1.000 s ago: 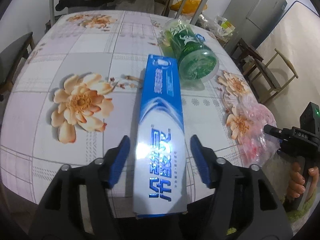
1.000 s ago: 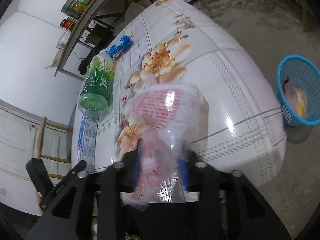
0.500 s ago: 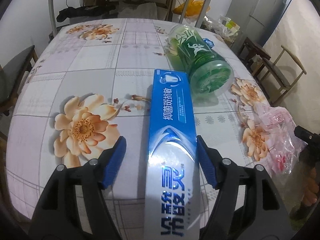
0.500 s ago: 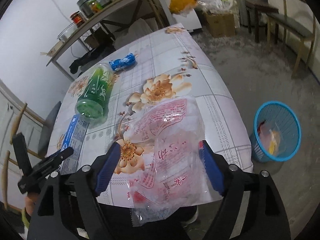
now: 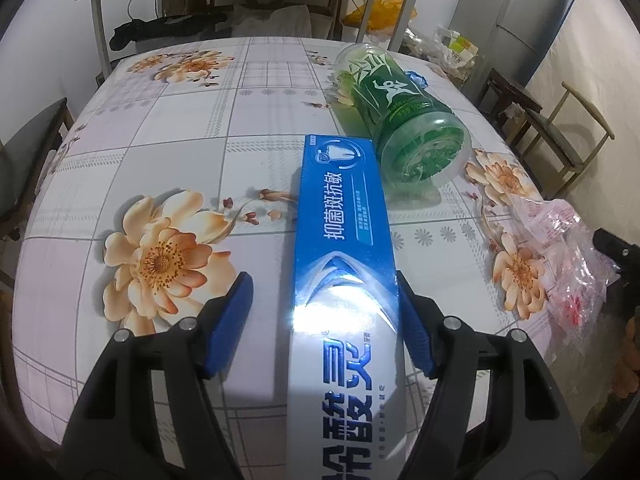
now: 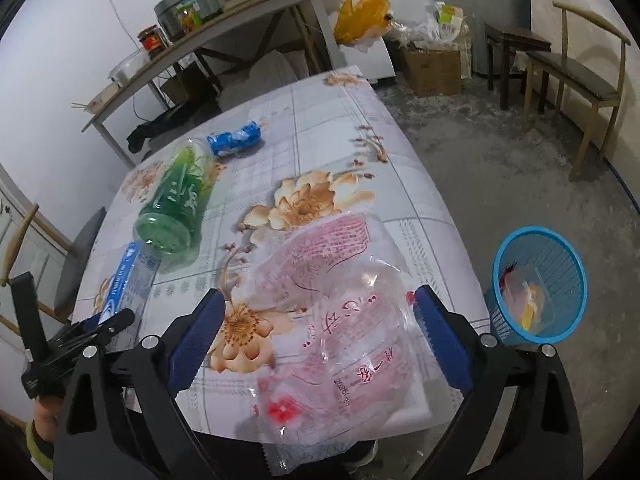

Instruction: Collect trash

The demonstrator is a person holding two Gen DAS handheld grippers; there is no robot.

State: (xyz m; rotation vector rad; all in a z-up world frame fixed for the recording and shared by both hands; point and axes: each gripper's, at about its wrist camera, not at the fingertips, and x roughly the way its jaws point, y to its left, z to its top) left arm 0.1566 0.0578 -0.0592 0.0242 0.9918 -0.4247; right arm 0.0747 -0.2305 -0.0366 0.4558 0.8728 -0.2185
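Note:
A long blue and white toothpaste box [image 5: 340, 216] lies flat on the flowered table [image 5: 180, 128]. My left gripper [image 5: 322, 284] straddles its near half, open; the left pad stands clear of the box and the right pad is at its edge. A crumpled clear plastic bag with red print [image 6: 344, 320] rests at the table's near edge. My right gripper [image 6: 320, 298] is around it with its jaws opening wide, pads off the bag. A green plastic bottle [image 6: 180, 204] lies on its side beyond the box, and a blue wrapper [image 6: 236, 142] sits farther back.
A blue mesh basket [image 6: 540, 280] with some trash in it stands on the floor to the right of the table. Wooden chairs [image 6: 576, 76] line the right wall. A cluttered side table [image 6: 224, 20] stands behind, and boxes and bags are heaped in the far corner.
The right jaws have spread from a grip on the plastic bag to wide apart, and the bag has settled on the table. The left gripper has shifted a little along the box.

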